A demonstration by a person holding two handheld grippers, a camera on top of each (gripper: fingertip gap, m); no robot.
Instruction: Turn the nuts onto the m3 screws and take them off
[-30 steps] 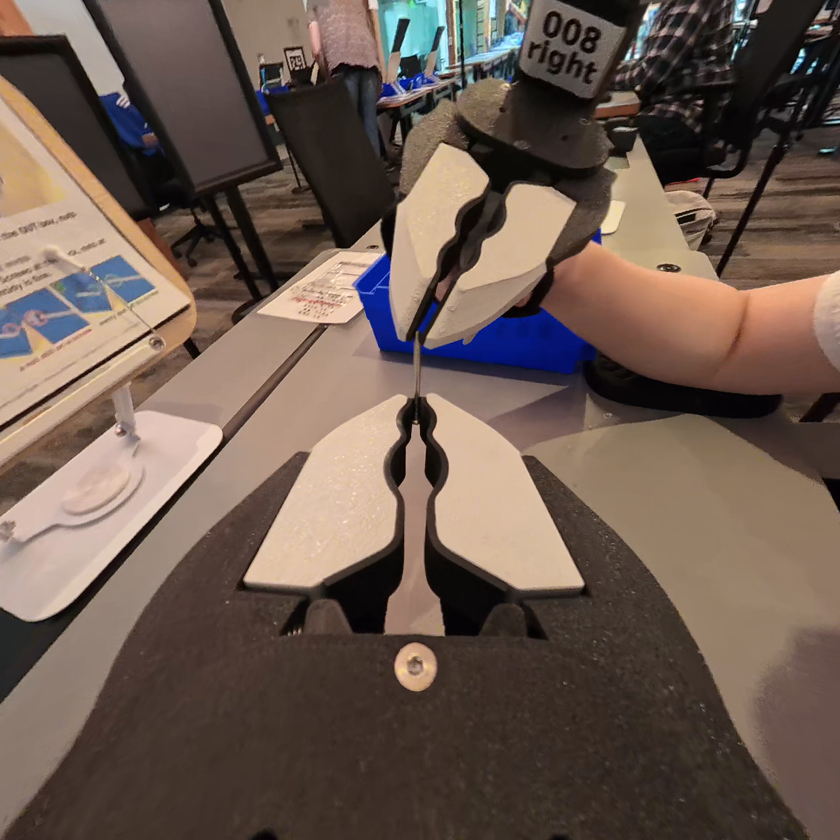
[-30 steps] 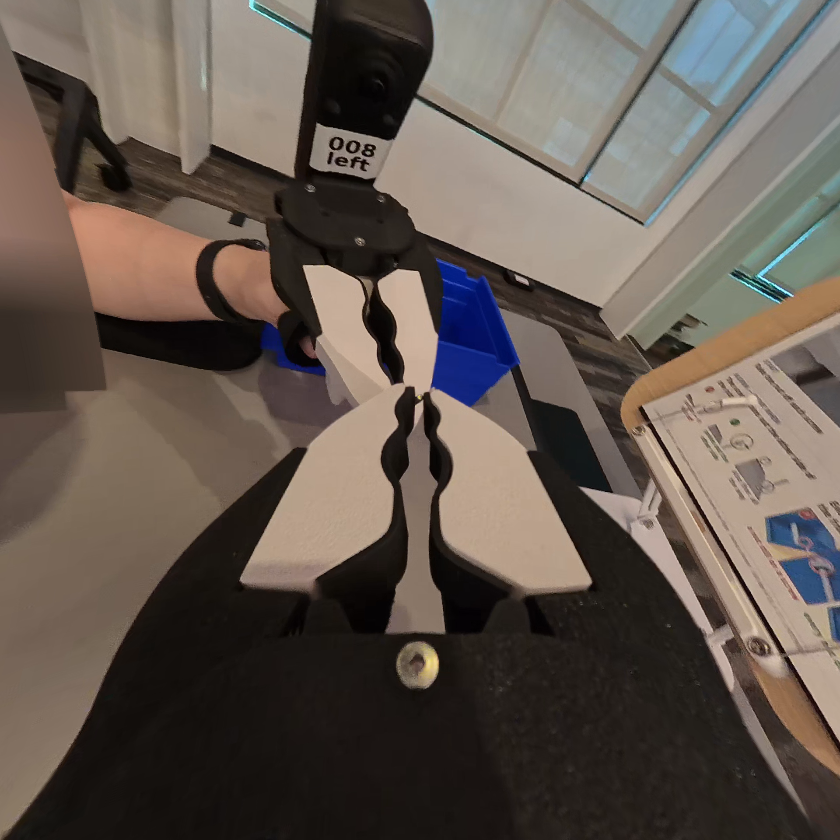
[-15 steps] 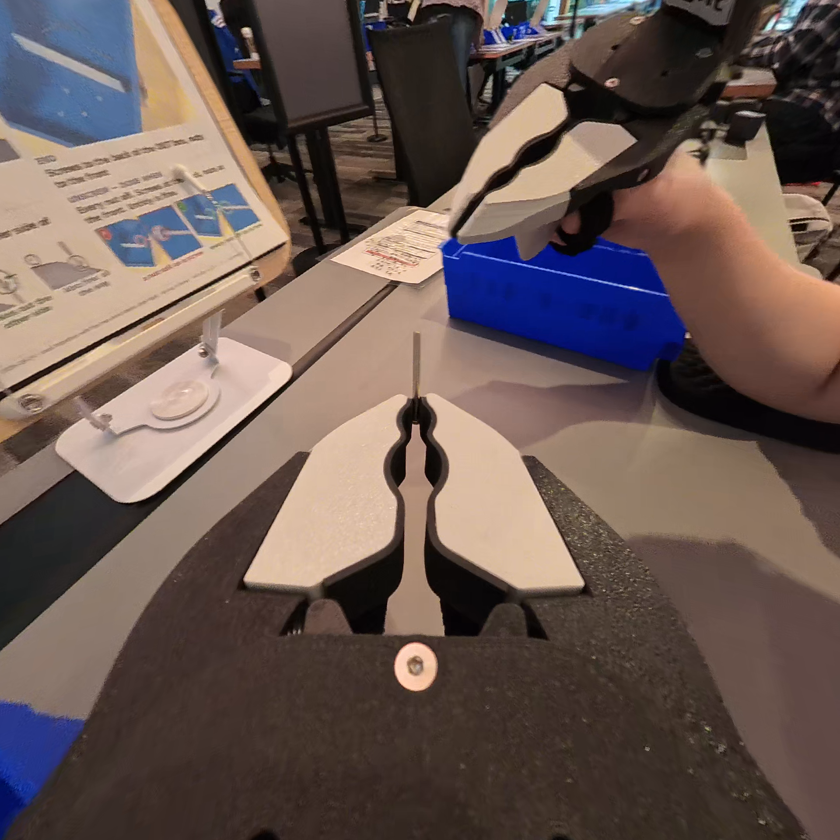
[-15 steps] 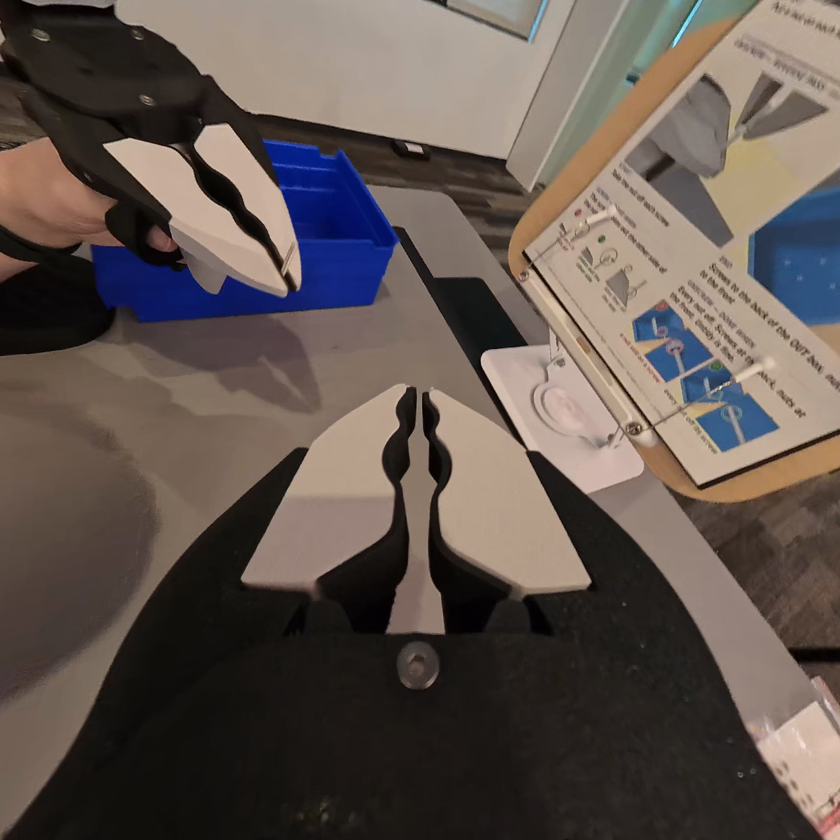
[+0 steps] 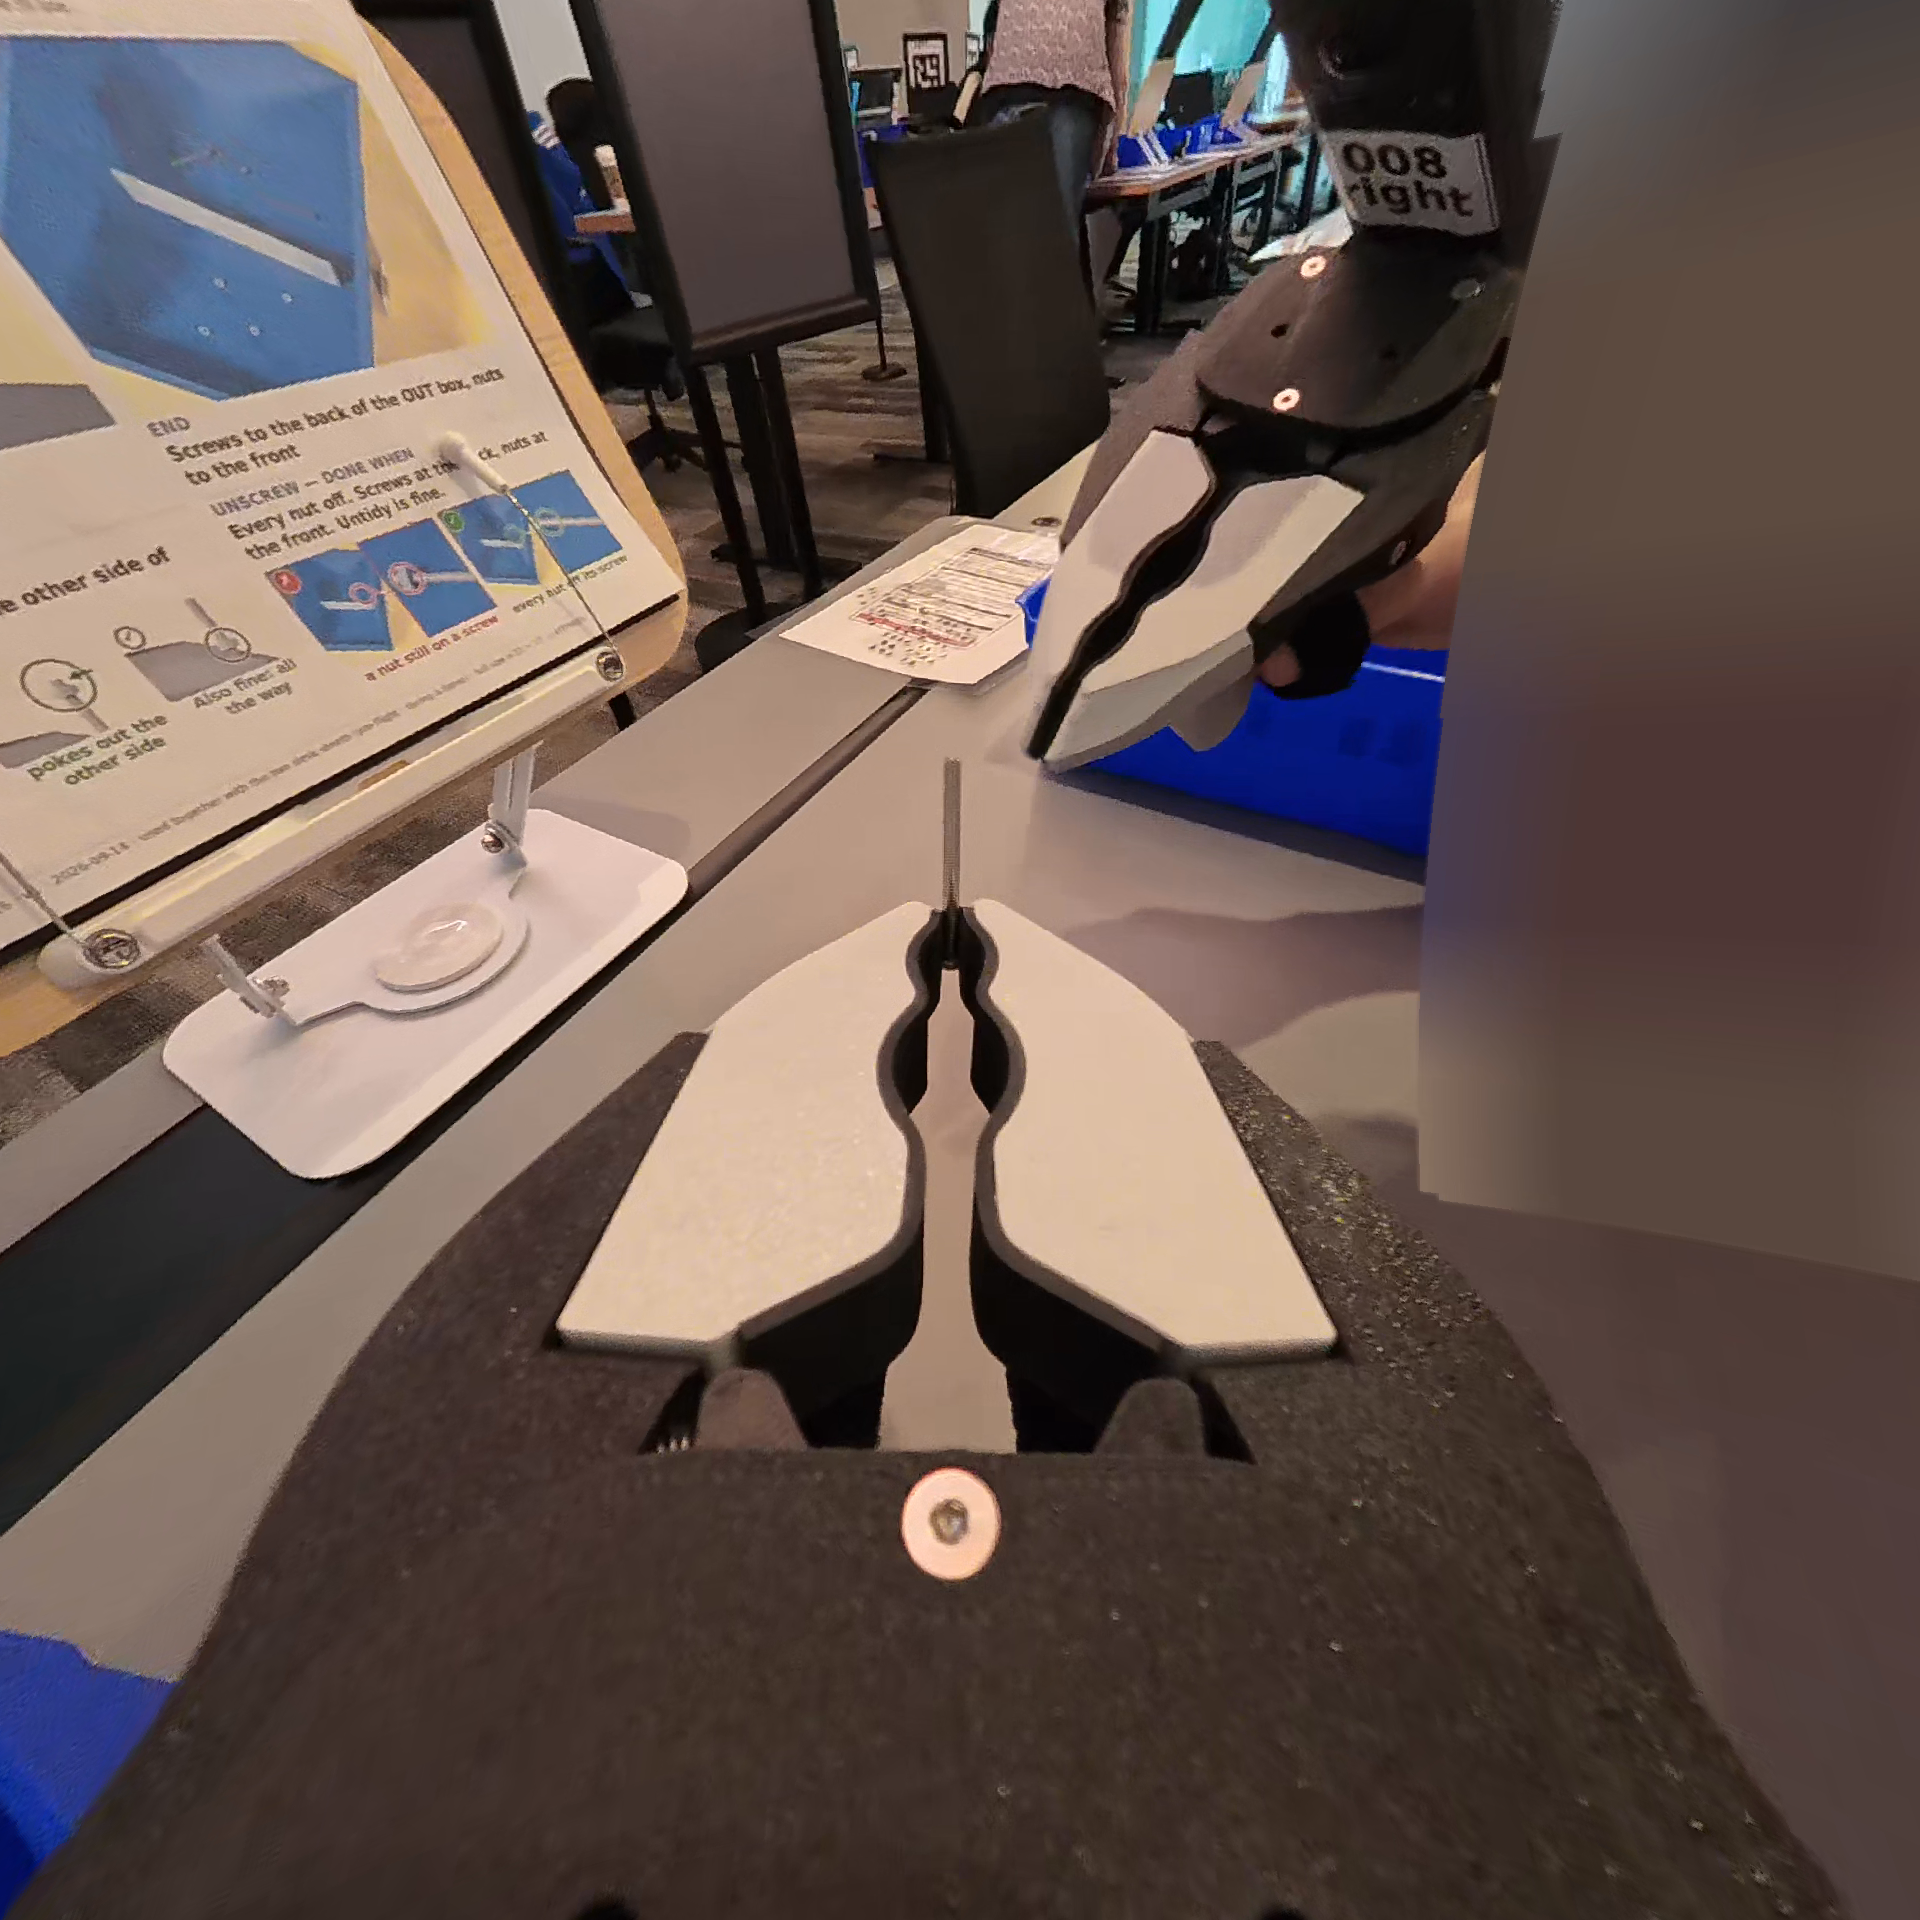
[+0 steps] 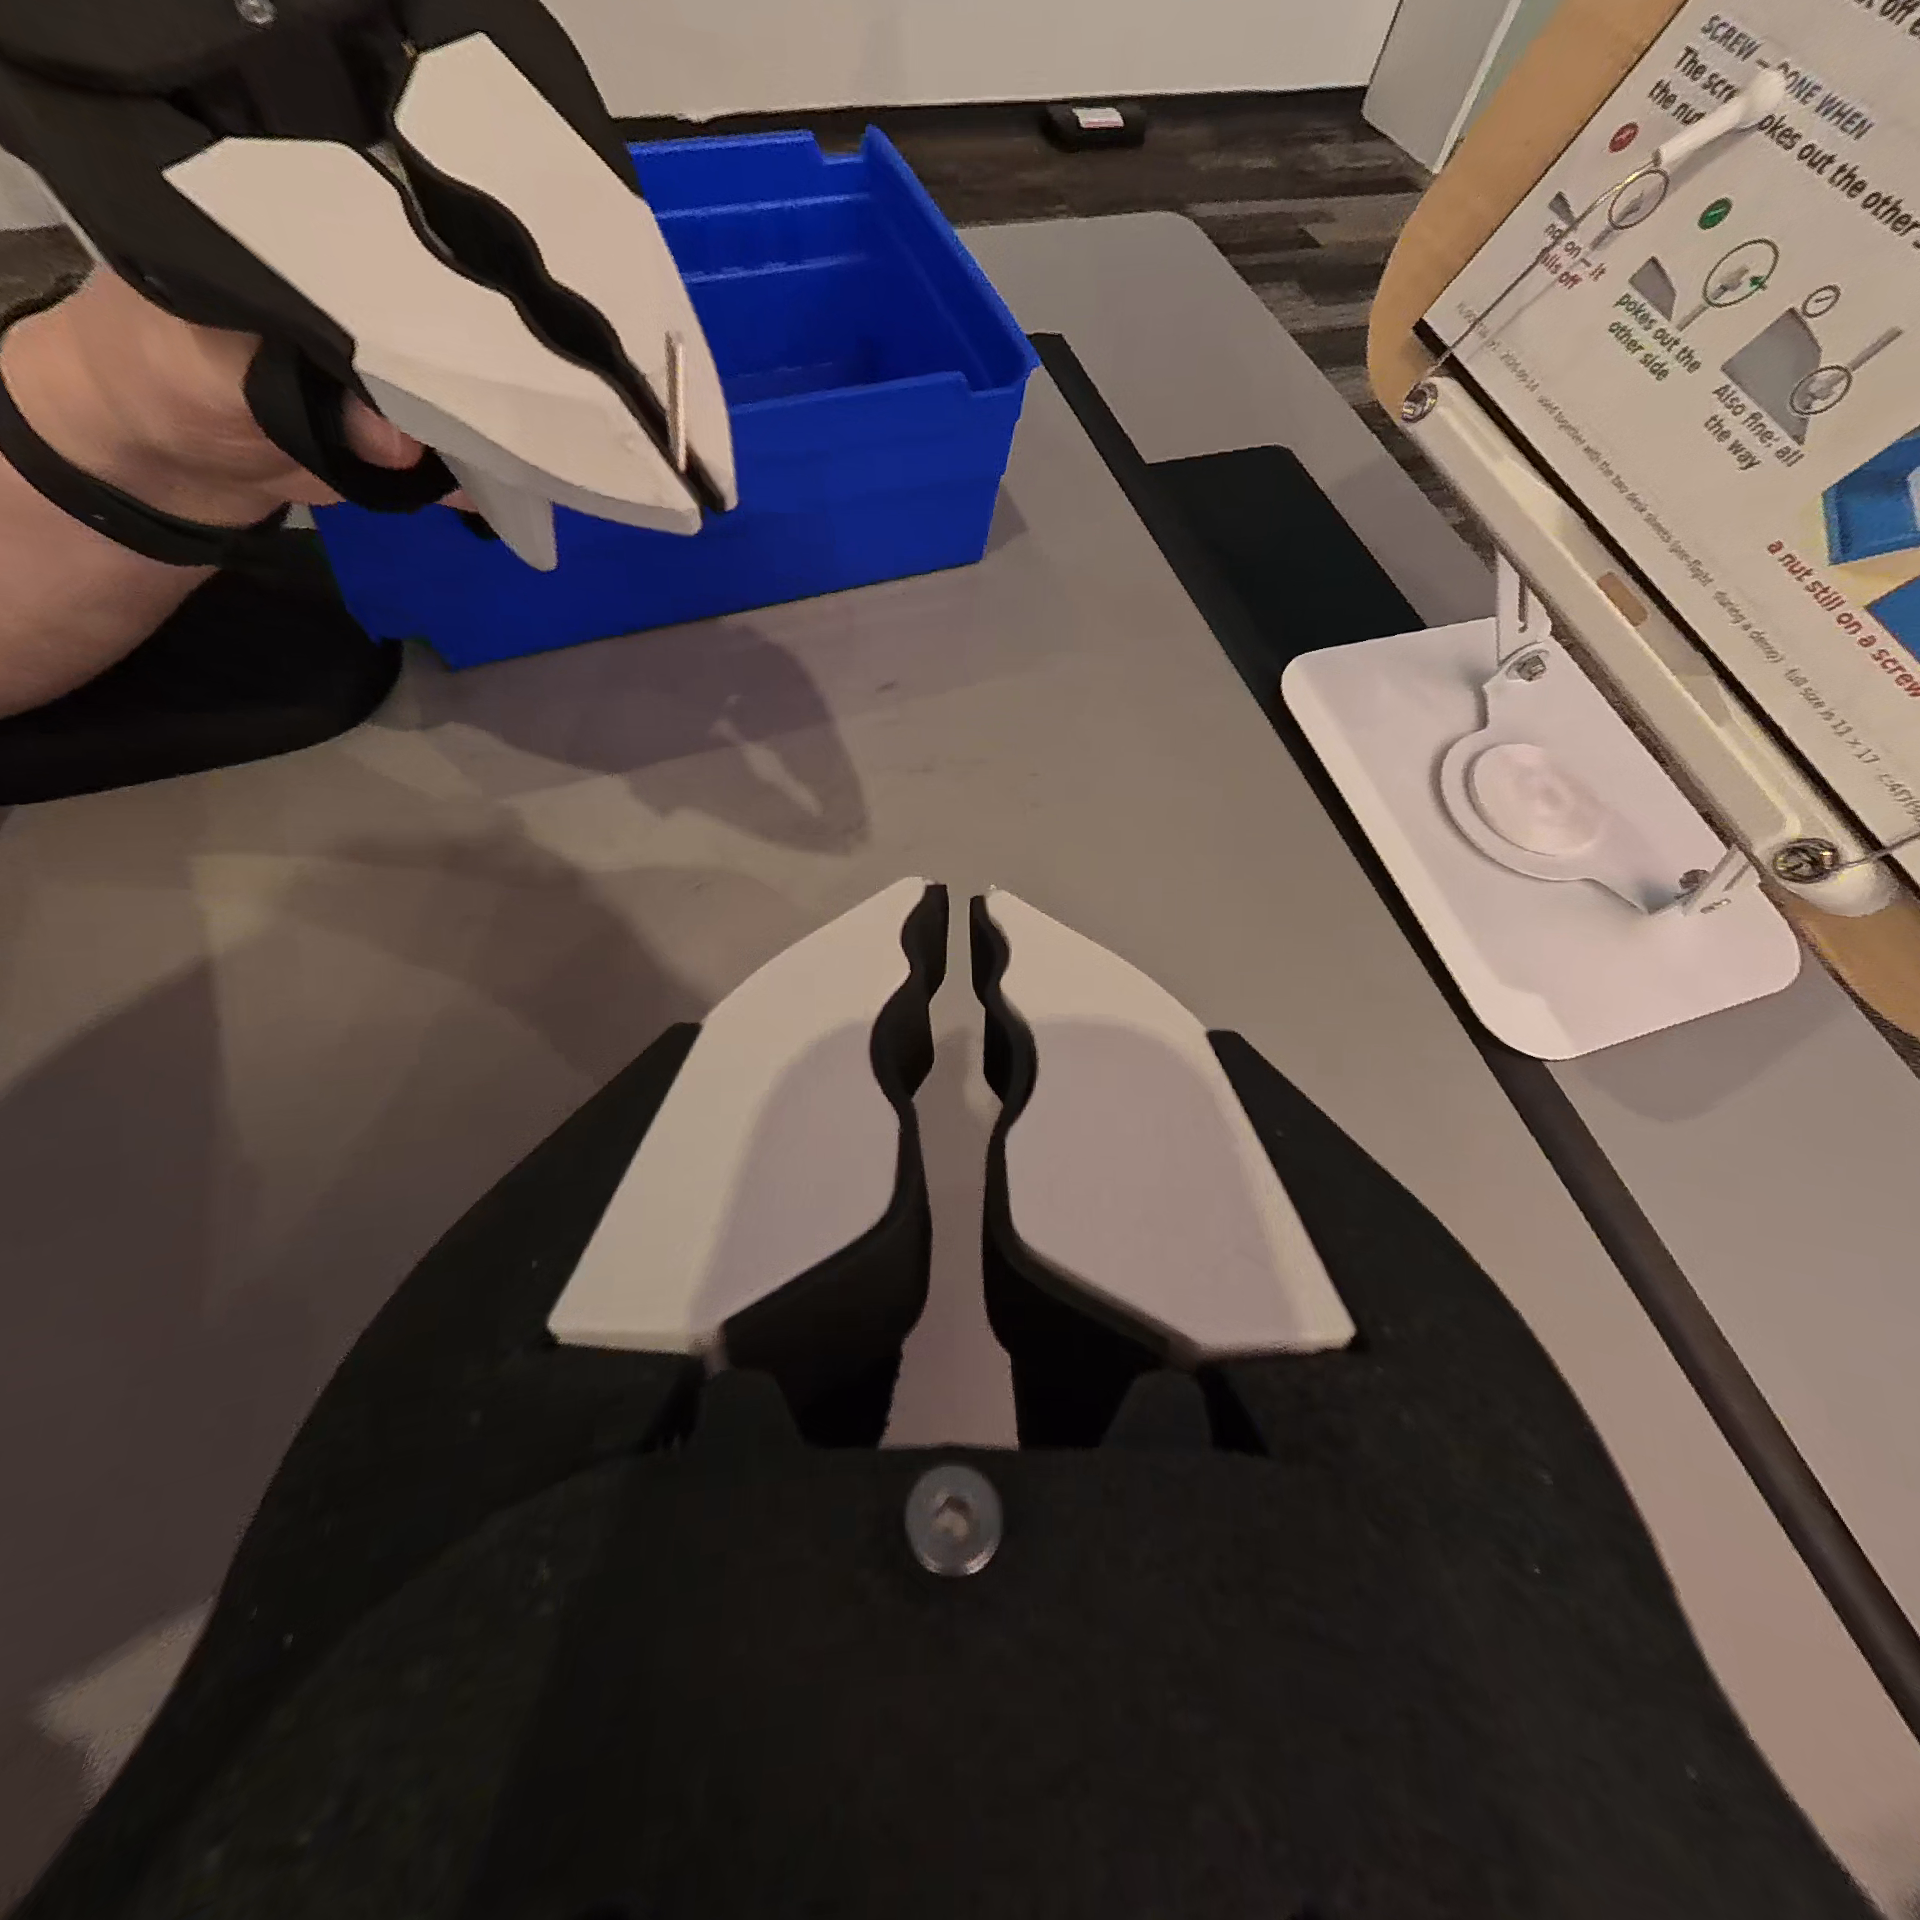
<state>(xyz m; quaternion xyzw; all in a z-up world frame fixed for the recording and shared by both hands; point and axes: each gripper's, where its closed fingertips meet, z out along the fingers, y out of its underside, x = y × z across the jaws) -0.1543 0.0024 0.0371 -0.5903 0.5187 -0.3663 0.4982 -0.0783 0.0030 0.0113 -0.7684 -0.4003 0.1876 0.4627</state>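
Here grey table [image 6: 1091, 644], blue bin [image 6: 831, 343], instruction board [image 5: 260, 416] on stand.

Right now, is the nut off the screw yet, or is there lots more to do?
Looks done: the screw in the left gripper shows bare thread, no nut on it. In hand: the left jaws are shut on that screw, held above the grey table. The right gripper has its jaws nearly closed; whether a nut sits between them is too small to tell. Left: dropping the parts in the blue bin.
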